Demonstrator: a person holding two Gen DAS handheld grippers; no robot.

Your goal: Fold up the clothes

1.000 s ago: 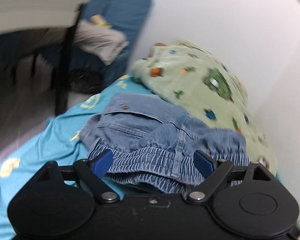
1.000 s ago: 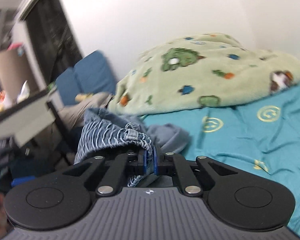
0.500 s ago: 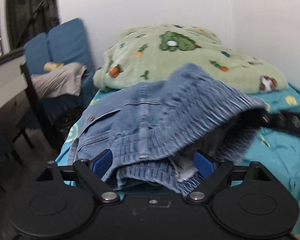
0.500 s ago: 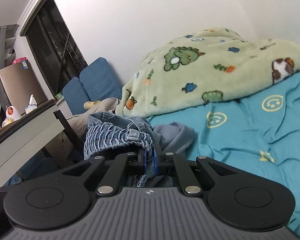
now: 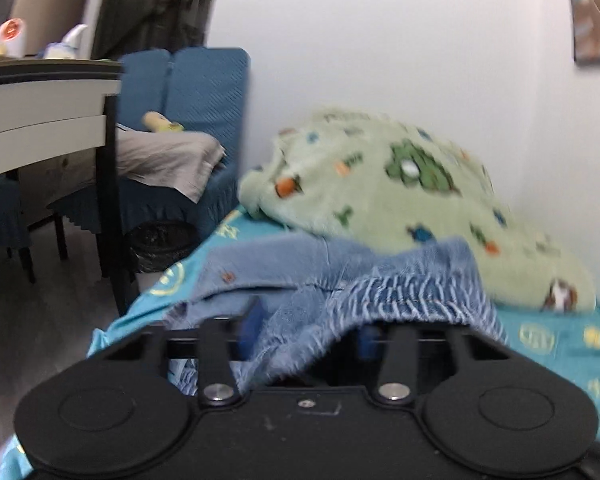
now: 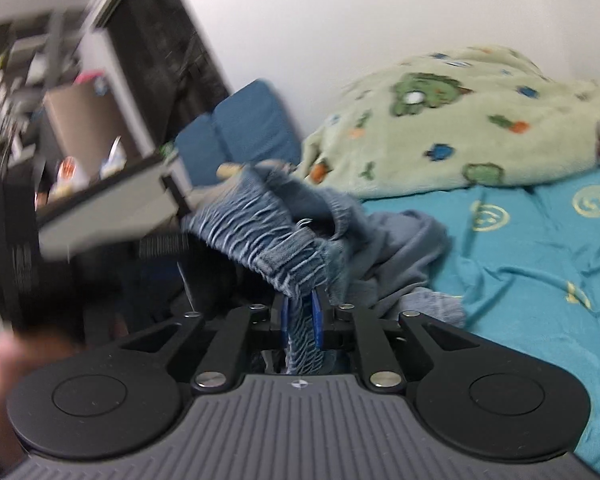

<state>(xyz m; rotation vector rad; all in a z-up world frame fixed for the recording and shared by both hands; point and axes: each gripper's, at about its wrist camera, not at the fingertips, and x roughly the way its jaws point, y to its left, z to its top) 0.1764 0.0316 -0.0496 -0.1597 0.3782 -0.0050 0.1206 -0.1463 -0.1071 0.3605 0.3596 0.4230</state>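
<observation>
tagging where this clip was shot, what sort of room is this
Most likely a bedroom: a bed with a teal smiley-print sheet, a green fleece blanket heaped against the wall, and a desk close beside it.

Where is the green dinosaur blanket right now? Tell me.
The green dinosaur blanket is heaped on the teal bedsheet against the white wall, beyond the denim garment; it shows right of centre in both wrist views.

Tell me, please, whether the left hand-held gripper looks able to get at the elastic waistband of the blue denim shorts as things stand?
Probably yes. The left hand-held gripper already has the blue denim shorts' gathered elastic waistband draped between its blue fingers, its jaws have just been closing, and nothing lies in the way.
</observation>
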